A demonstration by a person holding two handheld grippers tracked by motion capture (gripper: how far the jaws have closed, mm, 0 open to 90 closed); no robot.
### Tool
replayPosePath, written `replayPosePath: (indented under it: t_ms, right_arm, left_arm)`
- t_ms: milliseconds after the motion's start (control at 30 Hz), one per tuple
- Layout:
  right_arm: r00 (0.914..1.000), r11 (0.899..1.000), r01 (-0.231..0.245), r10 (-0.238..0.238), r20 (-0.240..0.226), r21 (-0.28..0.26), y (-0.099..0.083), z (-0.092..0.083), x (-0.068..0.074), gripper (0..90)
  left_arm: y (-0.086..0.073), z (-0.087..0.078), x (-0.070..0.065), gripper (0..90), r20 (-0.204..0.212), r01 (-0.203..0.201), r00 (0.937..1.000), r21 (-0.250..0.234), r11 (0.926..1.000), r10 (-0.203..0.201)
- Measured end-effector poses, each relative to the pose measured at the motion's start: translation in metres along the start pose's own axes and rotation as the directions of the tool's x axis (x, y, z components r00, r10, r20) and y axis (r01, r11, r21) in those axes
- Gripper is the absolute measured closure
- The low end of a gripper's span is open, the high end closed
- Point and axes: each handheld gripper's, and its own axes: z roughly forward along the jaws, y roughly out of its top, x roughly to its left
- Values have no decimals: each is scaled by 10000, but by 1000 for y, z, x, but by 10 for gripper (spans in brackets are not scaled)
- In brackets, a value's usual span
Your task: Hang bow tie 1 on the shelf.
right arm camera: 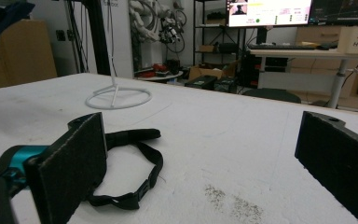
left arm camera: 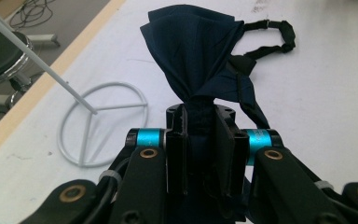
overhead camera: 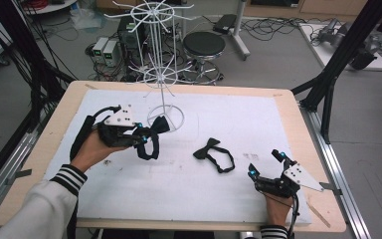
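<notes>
Gripping a dark navy fabric bow tie (left arm camera: 200, 51) by its centre knot, the left gripper (overhead camera: 140, 134) has its jaws pressed tight on the cloth and holds it above the white table cover (overhead camera: 258, 119), just beside the ring base of the white wire display rack (overhead camera: 165, 117). Its thin black neck strap (overhead camera: 149, 148) hangs down in a loop. A second black bow tie with strap (overhead camera: 213, 153) lies flat on the cover, in between the hands. Beside the table's near right corner, the right gripper (overhead camera: 264, 168) rests low with jaws spread wide, nothing between them.
</notes>
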Motion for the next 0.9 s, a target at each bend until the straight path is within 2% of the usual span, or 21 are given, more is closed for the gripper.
replayPosePath:
  t_ms: [400, 633, 900]
  right_arm:
    - [10000, 10000, 11, -11, 29, 34, 0, 0, 0, 14]
    - [10000, 10000, -2, 2, 30, 36, 0, 0, 0, 14]
    - [10000, 10000, -13, 13, 27, 33, 0, 0, 0, 14]
  left_arm:
    - [12, -29, 8, 756, -775, -130, 9970, -697, 9975, 76]
    - [19, -44, 14, 756, -1284, -194, 9917, -1019, 9946, 62]
    - [28, -52, 23, 756, -1695, -180, 9855, -1402, 9900, -61]
